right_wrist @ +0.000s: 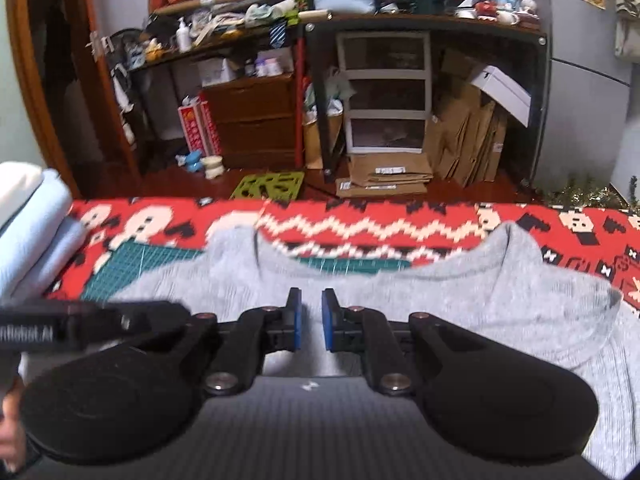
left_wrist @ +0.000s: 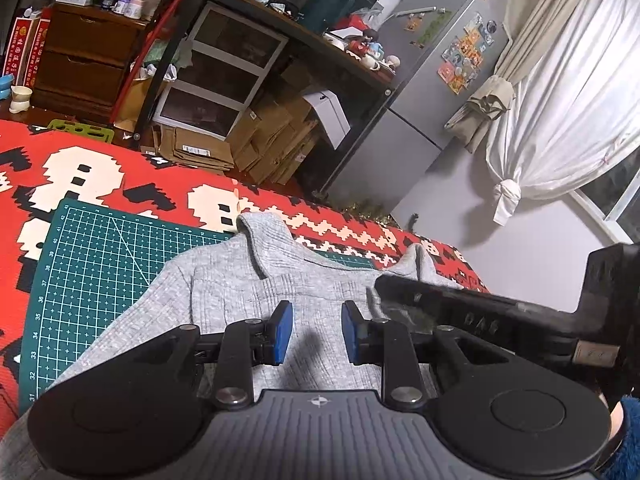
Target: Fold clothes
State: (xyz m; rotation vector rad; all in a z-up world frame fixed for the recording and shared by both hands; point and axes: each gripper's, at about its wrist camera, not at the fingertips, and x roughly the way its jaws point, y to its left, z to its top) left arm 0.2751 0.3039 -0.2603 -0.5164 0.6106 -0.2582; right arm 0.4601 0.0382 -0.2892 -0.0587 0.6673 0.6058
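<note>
A grey ribbed garment lies spread over a green cutting mat on a red patterned blanket. Two of its corners stand up at the far edge. My left gripper hovers over the garment, open, with nothing between its blue pads. Beside it on the right reaches the black body of the right gripper. In the right wrist view my right gripper sits low over the same garment. Its pads stand a narrow gap apart, with only cloth showing behind. The left gripper's body crosses the left side.
Folded white and pale blue cloths are stacked at the blanket's left edge. Beyond the blanket are a desk with plastic drawers, flattened cardboard, a grey fridge and a white curtain.
</note>
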